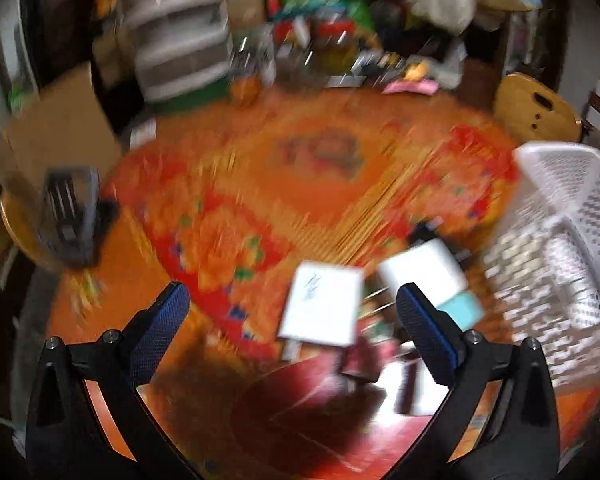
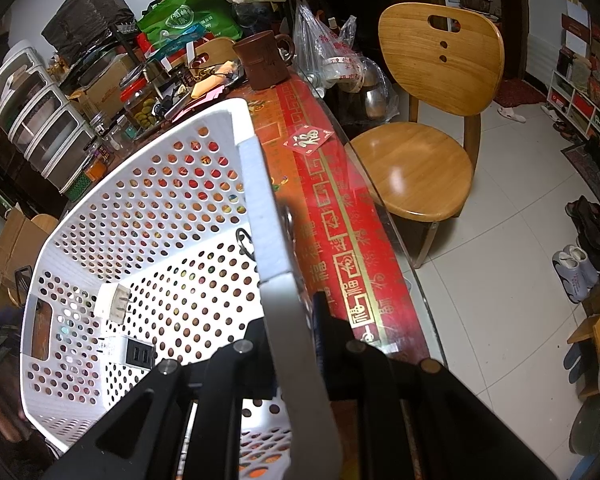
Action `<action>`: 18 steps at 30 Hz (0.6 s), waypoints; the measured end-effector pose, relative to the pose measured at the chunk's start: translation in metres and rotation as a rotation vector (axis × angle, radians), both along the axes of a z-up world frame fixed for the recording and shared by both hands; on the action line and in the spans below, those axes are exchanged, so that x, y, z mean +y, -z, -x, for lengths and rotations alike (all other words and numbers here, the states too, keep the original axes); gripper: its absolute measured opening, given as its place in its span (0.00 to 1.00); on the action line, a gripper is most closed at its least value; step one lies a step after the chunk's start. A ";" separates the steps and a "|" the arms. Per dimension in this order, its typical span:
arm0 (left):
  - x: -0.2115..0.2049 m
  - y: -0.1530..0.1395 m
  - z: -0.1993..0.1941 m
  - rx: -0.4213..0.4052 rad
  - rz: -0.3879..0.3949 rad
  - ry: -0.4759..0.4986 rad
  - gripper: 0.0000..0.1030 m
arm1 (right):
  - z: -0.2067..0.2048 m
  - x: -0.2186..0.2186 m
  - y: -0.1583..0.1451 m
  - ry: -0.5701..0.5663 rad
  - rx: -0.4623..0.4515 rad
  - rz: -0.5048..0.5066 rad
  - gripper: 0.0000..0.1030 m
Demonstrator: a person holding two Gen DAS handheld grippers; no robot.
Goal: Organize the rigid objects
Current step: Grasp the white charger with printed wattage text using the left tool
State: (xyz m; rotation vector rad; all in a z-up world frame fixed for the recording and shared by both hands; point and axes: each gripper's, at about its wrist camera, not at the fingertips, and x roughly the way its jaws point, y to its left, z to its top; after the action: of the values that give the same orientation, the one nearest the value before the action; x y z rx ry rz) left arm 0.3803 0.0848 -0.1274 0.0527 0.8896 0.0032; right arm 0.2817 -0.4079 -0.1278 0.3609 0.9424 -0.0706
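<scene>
Orange tablecloth (image 1: pixel 300 184) carries white boxes (image 1: pixel 320 308) beside the perforated white basket (image 2: pixel 140 216). Right gripper (image 2: pixel 296 320) pinches its rim; left gripper (image 1: pixel 292 304) is spread, empty. Pulling may tip the basket.

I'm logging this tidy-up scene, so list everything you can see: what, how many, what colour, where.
basket: one, white, perforated, on the table, its right rim clamped by the right gripper
charger: one, white, inside the basket
power adapter: one, white with black ports, inside the basket
boxes: two, white, blurred, on the table ahead of the left gripper
tablecloth: one, red and orange
mug: one, brown, far end of table
chair: one, wooden, right of the table
drawer unit: one, white, far left
left gripper: black with blue pads, open, holding nothing
right gripper: black, shut on the rim
</scene>
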 end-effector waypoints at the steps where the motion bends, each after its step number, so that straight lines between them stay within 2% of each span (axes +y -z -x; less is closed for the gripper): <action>1: 0.005 0.012 -0.005 0.029 0.003 -0.004 0.98 | 0.000 0.000 0.000 0.000 0.000 0.001 0.12; 4: 0.008 0.036 -0.015 0.071 0.018 0.006 0.97 | -0.001 0.000 0.000 0.001 0.002 0.003 0.12; 6: 0.010 0.041 -0.020 0.071 0.032 -0.003 0.95 | -0.001 0.000 0.000 0.000 0.003 0.004 0.12; 9: -0.001 0.047 -0.030 0.081 -0.005 0.000 0.92 | -0.001 0.001 0.000 0.001 0.001 0.006 0.12; 11: -0.006 0.050 -0.033 0.093 -0.008 0.006 0.86 | -0.001 0.001 0.000 0.001 0.001 0.007 0.12; 13: -0.010 0.052 -0.037 0.108 -0.003 0.013 0.74 | -0.001 0.001 0.000 0.001 0.001 0.008 0.12; 14: -0.012 0.053 -0.038 0.110 -0.003 0.019 0.62 | -0.001 0.001 0.000 0.001 0.001 0.008 0.12; 16: -0.016 0.053 -0.037 0.113 0.009 0.024 0.46 | -0.001 0.001 0.001 0.000 0.001 0.008 0.12; 18: -0.021 0.053 -0.036 0.096 -0.032 0.008 0.46 | -0.002 0.001 0.001 0.000 0.001 0.009 0.12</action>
State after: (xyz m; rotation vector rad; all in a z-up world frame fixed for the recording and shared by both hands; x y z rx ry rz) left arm 0.4159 0.0637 -0.1808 0.0872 0.9854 0.0078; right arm 0.2833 -0.4070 -0.1283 0.3528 0.9425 -0.0749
